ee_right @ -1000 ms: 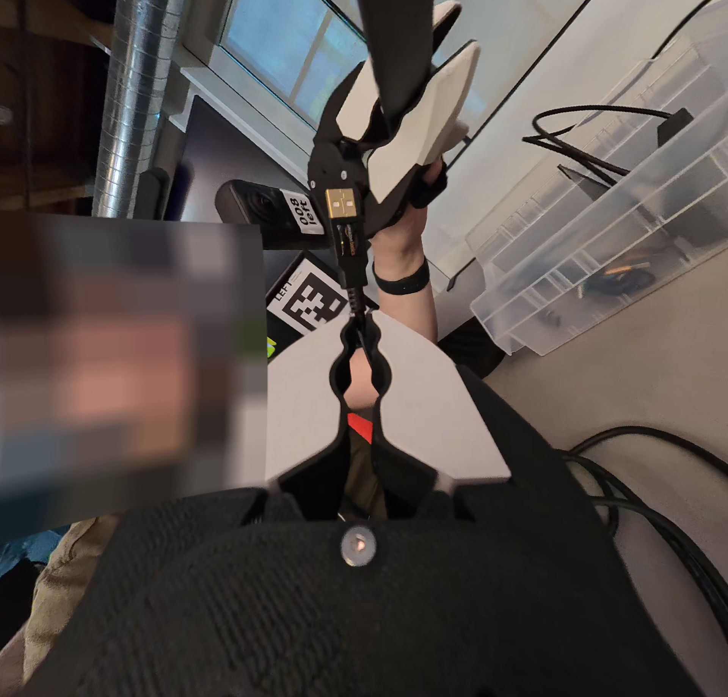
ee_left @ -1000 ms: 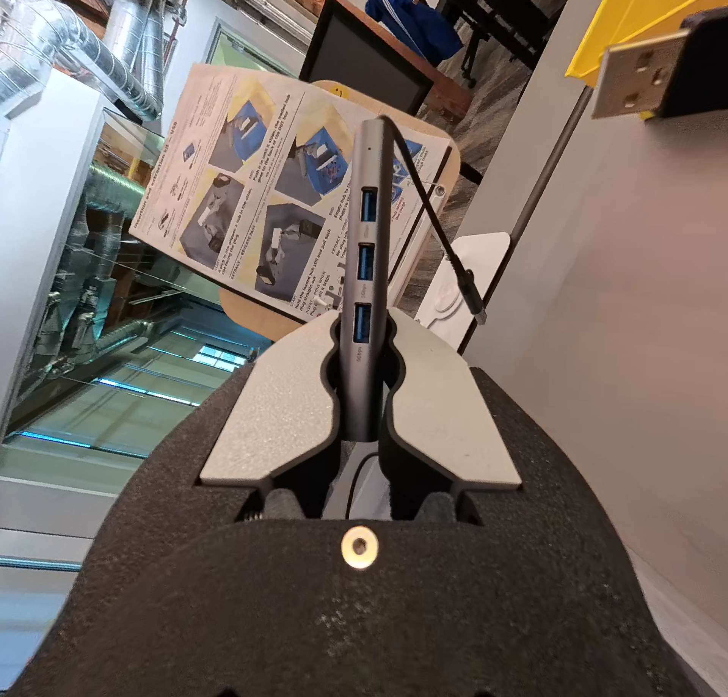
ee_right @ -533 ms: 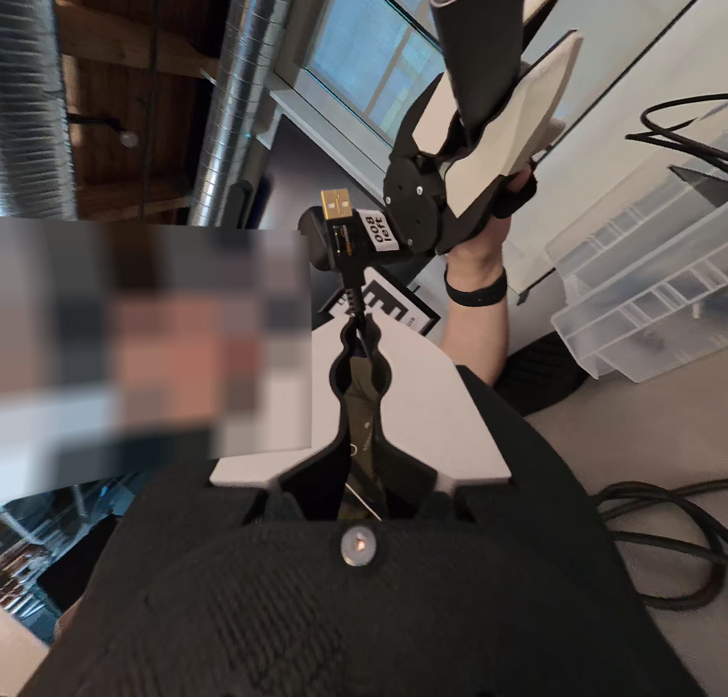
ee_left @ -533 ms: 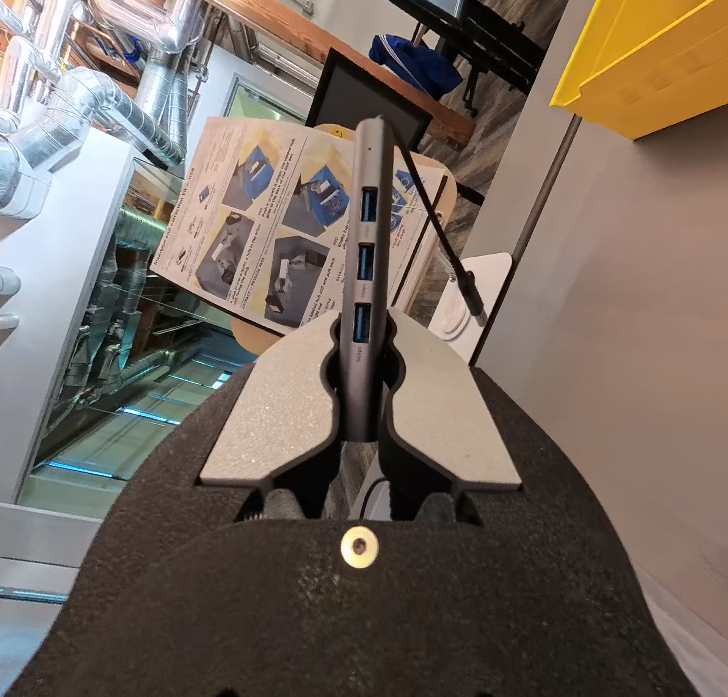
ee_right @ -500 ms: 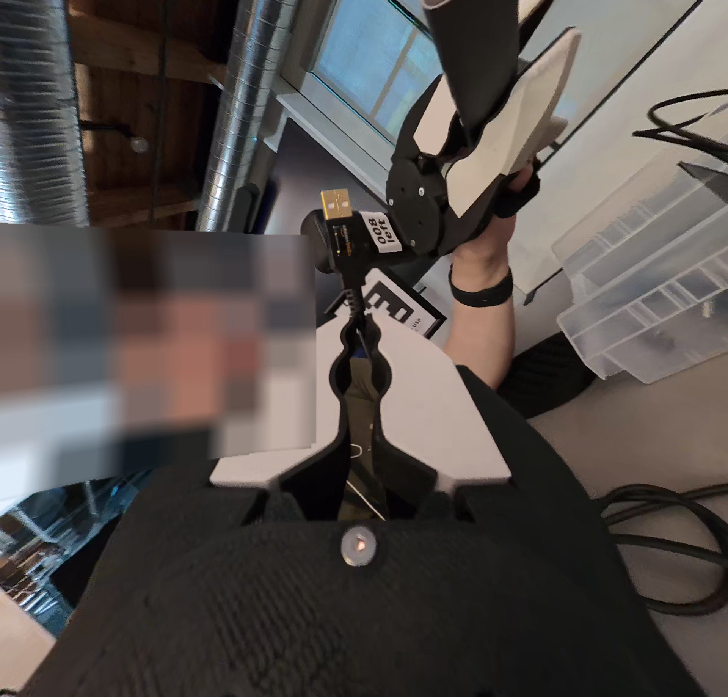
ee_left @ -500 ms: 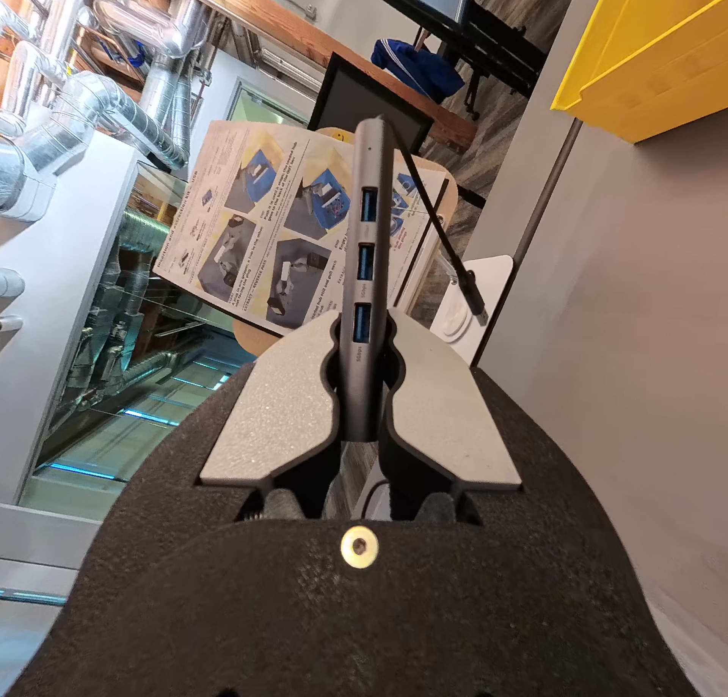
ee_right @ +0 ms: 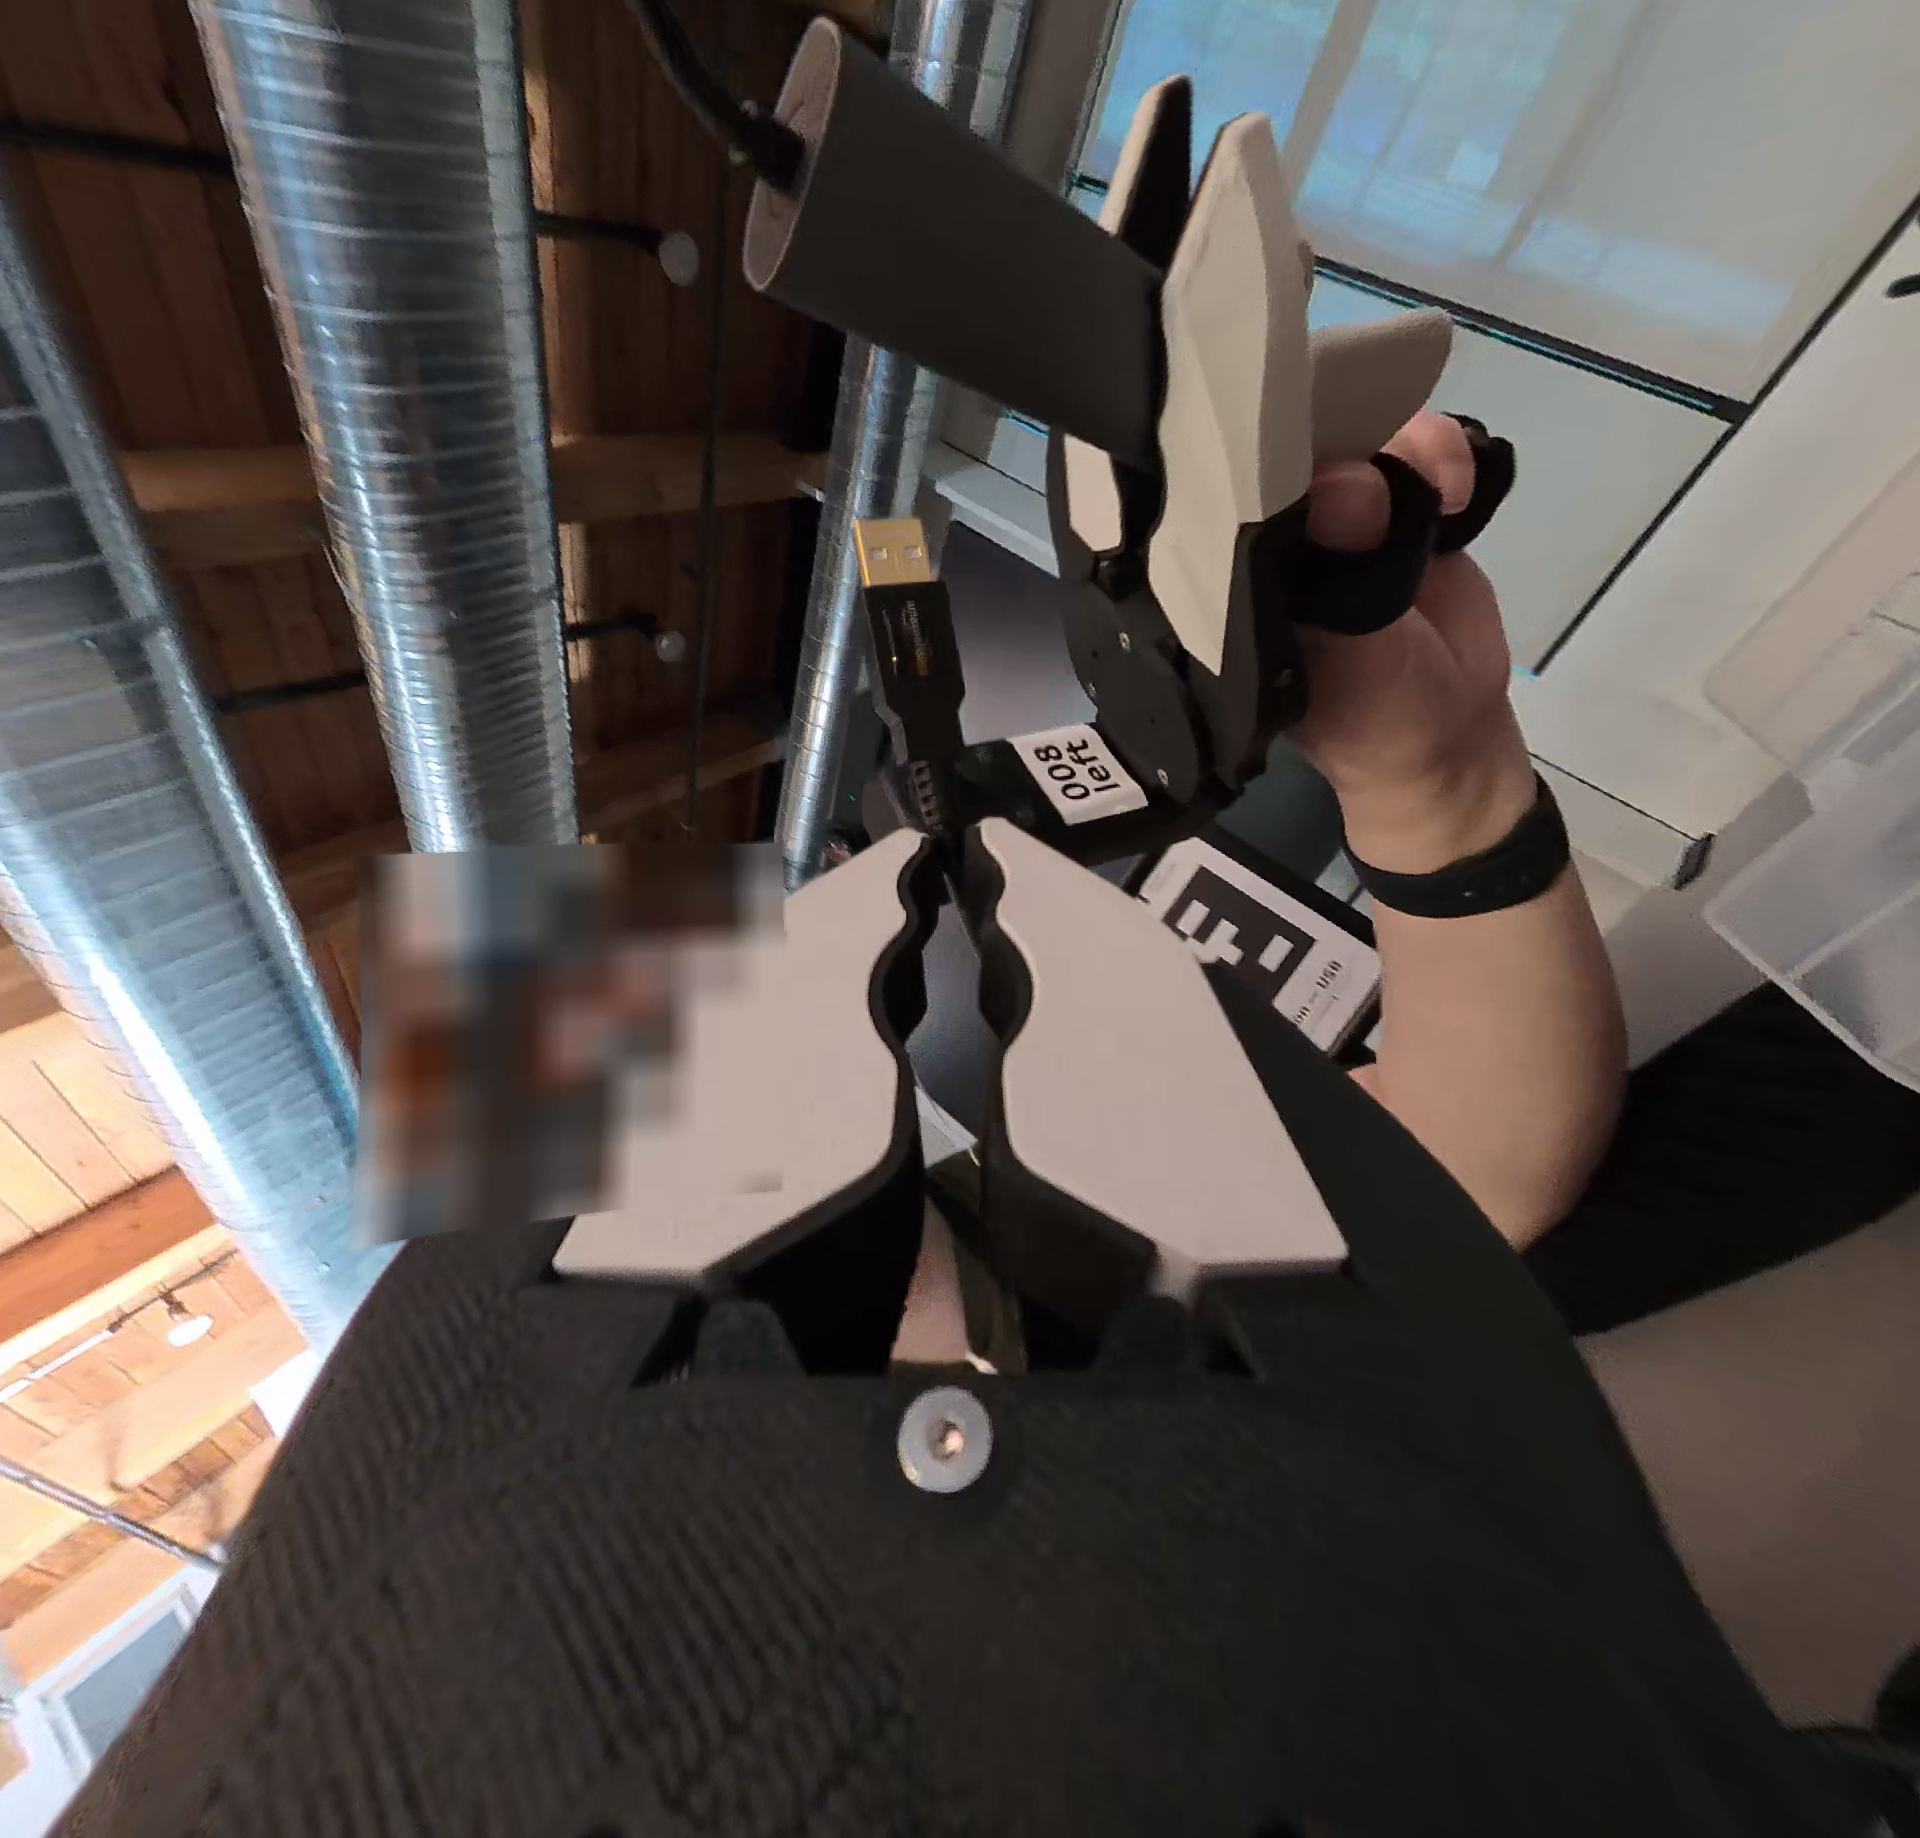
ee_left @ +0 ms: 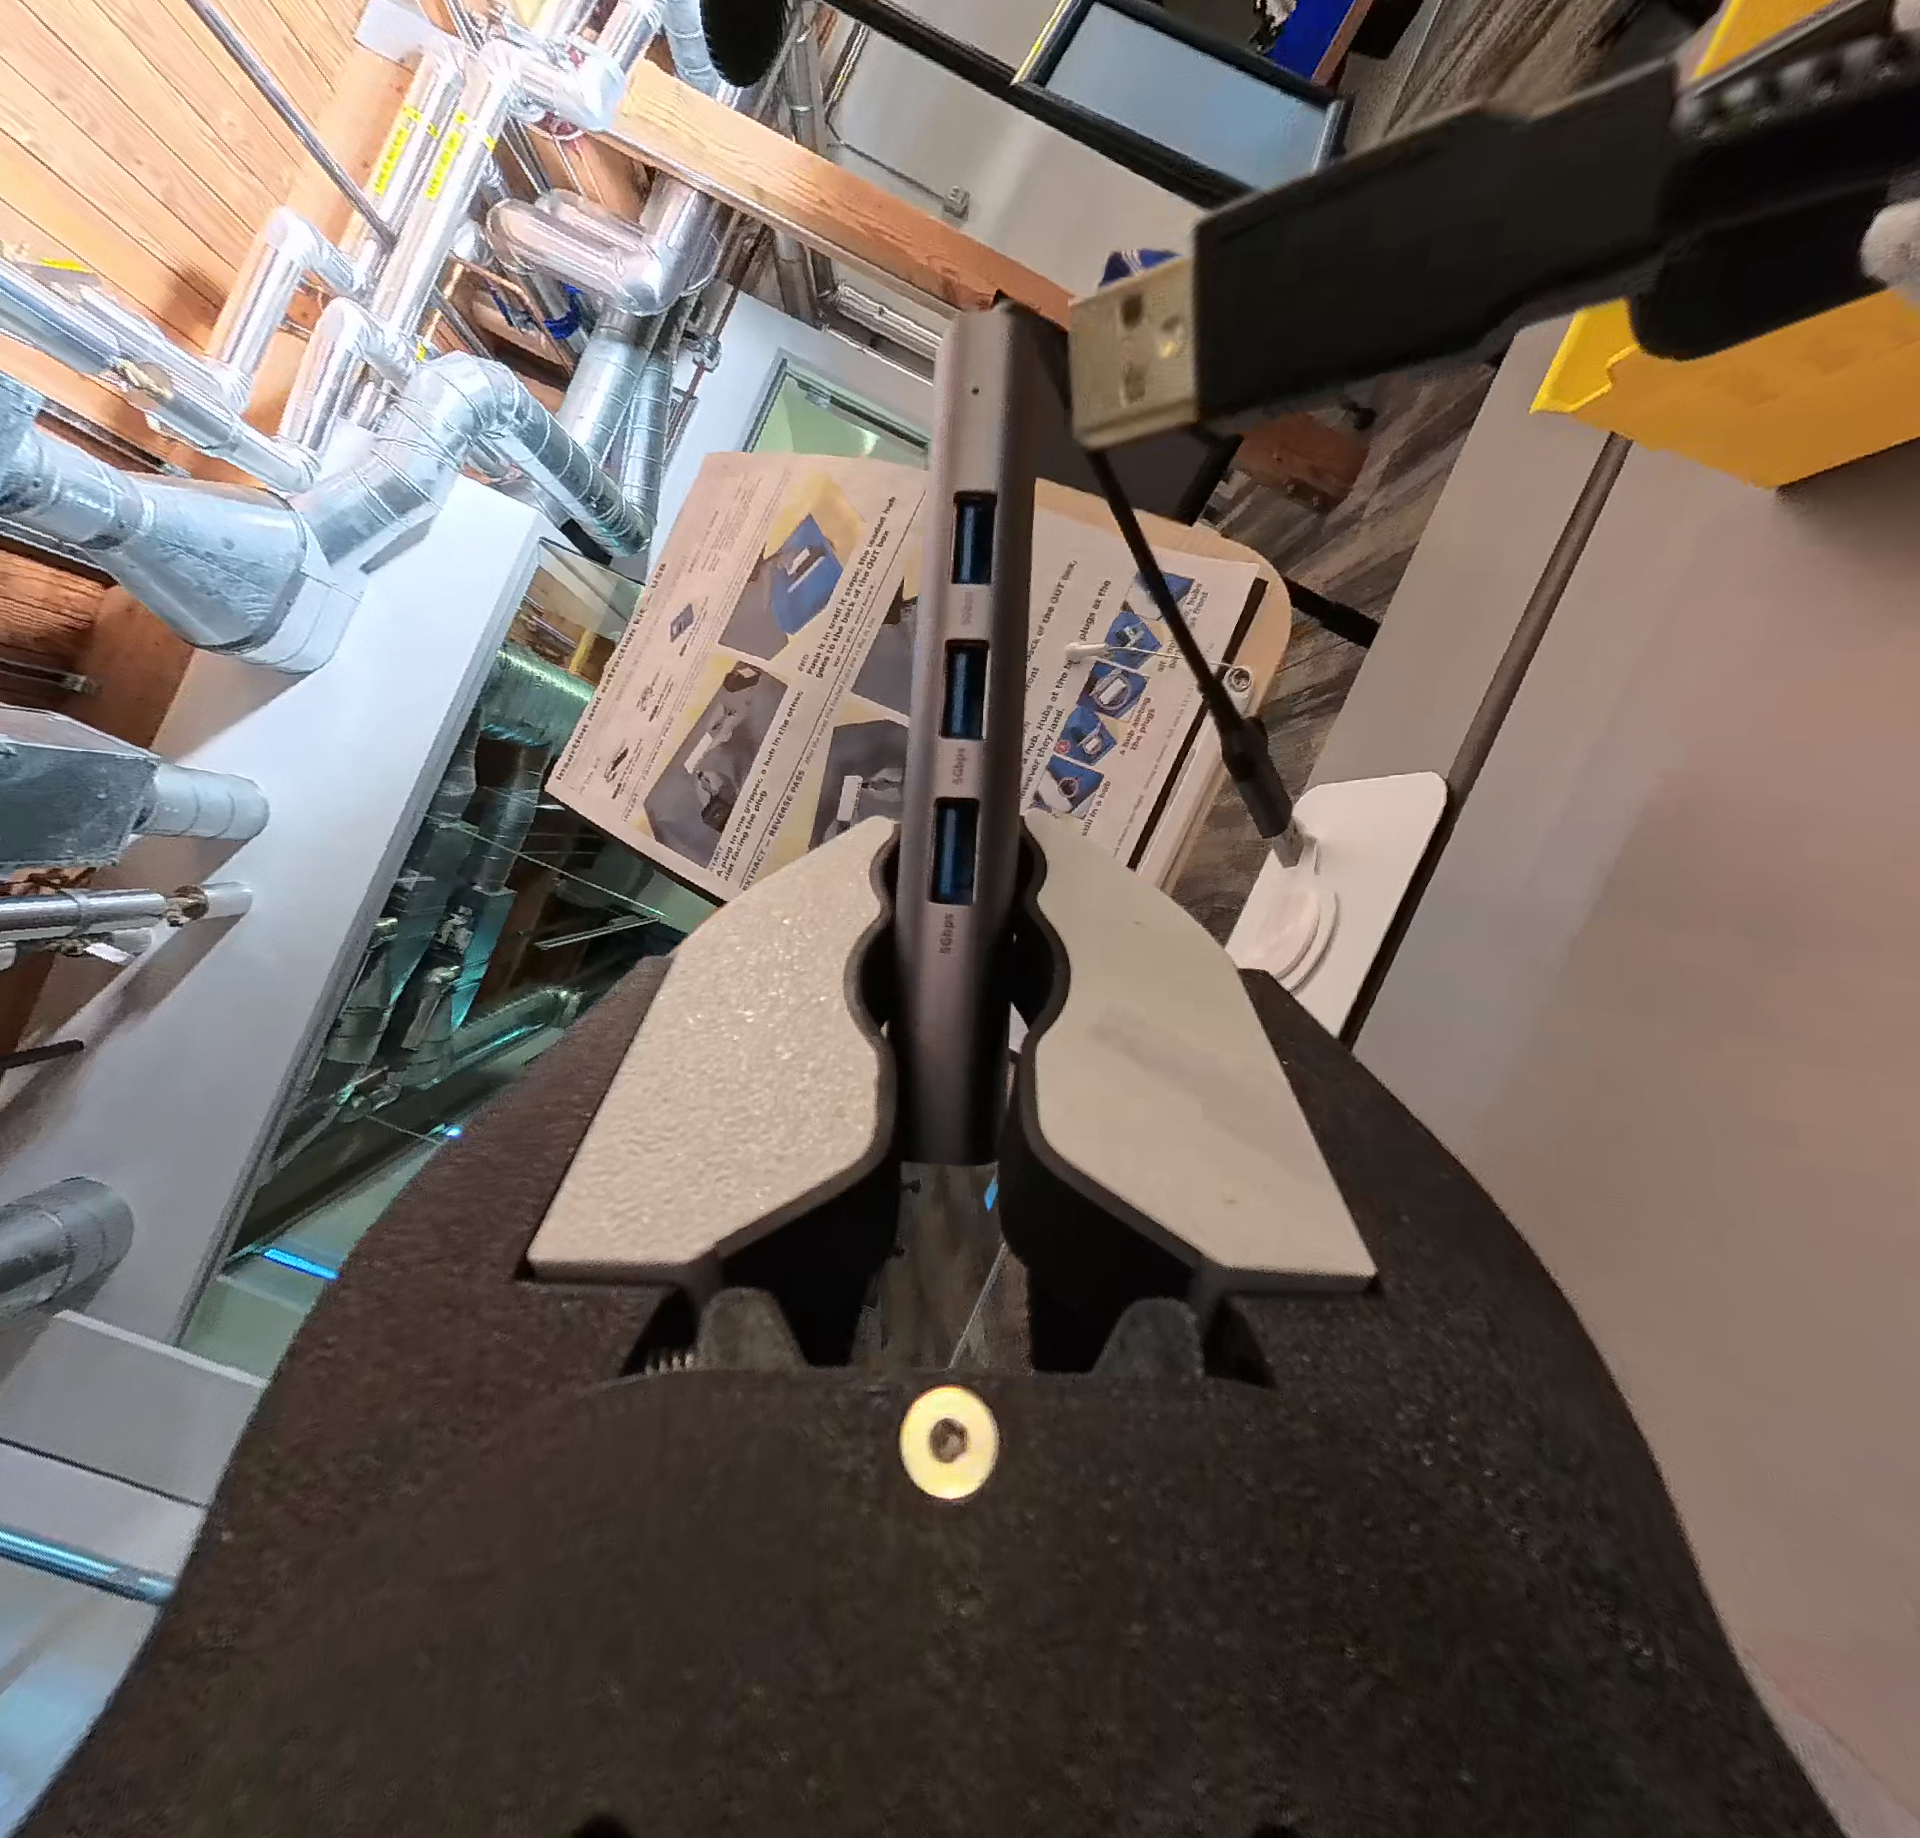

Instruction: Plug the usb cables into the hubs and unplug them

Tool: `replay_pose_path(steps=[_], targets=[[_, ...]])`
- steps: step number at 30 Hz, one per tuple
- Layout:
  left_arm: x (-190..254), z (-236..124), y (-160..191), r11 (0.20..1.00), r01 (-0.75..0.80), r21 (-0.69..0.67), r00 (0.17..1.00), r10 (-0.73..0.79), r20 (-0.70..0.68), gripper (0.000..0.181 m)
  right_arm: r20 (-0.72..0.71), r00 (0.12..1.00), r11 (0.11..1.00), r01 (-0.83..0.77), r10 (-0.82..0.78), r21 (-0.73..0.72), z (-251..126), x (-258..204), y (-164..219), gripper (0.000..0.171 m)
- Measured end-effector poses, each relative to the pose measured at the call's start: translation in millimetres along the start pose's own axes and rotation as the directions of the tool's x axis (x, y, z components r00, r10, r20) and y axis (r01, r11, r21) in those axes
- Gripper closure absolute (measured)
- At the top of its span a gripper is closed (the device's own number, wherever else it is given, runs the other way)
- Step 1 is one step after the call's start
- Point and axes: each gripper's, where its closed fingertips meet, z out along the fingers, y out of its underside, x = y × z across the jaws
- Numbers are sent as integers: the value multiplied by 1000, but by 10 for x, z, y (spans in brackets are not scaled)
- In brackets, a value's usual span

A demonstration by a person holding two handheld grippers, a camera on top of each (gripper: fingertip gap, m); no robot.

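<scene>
My left gripper (ee_left: 958, 853) is shut on a grey USB hub (ee_left: 961, 687), held upright in the air with three blue ports facing me. The hub's own thin black cable (ee_left: 1195, 666) hangs to its right. My right gripper (ee_right: 951, 838) is shut on the black USB cable (ee_right: 914, 666) just behind its plug; the gold plug tip points up. In the left wrist view the plug (ee_left: 1132, 360) comes in from the upper right, close to the hub's top end, apart from the ports. In the right wrist view the hub (ee_right: 935, 261) sits up and right of the plug.
A yellow bin (ee_left: 1787, 354) and a grey table surface (ee_left: 1714, 1061) lie to the right. A printed instruction sheet (ee_left: 790, 676) stands behind the hub. A clear plastic organiser (ee_right: 1839, 853) is at the right edge. A person's hand (ee_right: 1413, 645) holds the left gripper. The gap from one gripper's tips to the other's is roughly 12 cm.
Both grippers have tilted upward. The plug, out of the left wrist view half a second ago, has come back in at the upper right, close to the hub's top end.
</scene>
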Motion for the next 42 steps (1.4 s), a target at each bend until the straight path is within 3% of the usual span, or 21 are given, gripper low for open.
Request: replay_pose_path(steps=[5,42], targets=[[-19,1,-19,1000,-19,-6,999,20,36,165,70,995,993,-83,77,88,40,29,-51,166],[-7,-4,-94,980,-200,13,970,196,145,165,247,945,956,-253,212,148,231,184,-35,166]])
